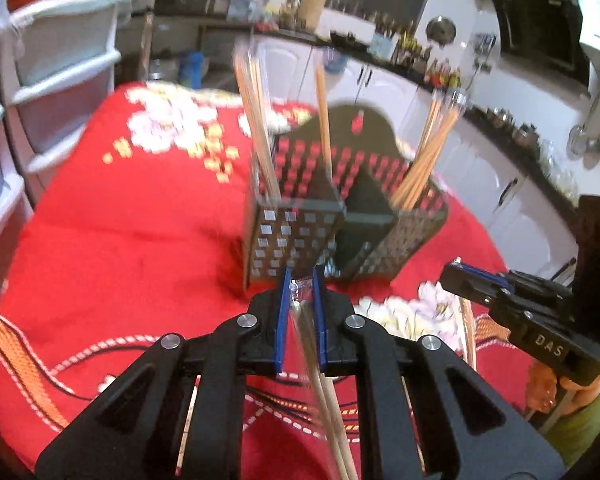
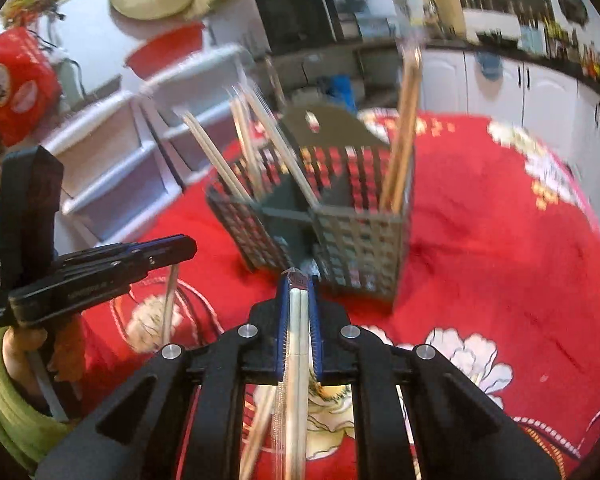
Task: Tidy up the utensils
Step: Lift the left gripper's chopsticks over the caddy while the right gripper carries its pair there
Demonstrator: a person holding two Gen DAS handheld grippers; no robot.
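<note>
Kitchen cabinets and a dark counter crowded with bottles ring the far side, and a red embroidered cloth (image 1: 112, 240) with white flowers covers the worktop. On it stands a dark perforated utensil caddy (image 1: 296, 240), square-holed and split into compartments, with wooden chopsticks (image 1: 256, 120) leaning upright in several of them.

Pressed together on a pair of chopsticks (image 1: 328, 412), the left hand-held gripper (image 1: 302, 280) pinches them near one end between blue pads; the sticks trail back under the jaws. The right hand-held gripper (image 2: 299, 284) likewise pinches a pale pair (image 2: 299, 320) lying side by side between its pads, just near the caddy's front corner (image 2: 356, 248).

These sticks look light, thin, stiff and smooth, so I judge they could pivot or slip if held at the tip alone. A hold further along the shaft would steady them. Aiming slender ends into a narrow compartment already holding leaning sticks seems the fiddly part.
</note>
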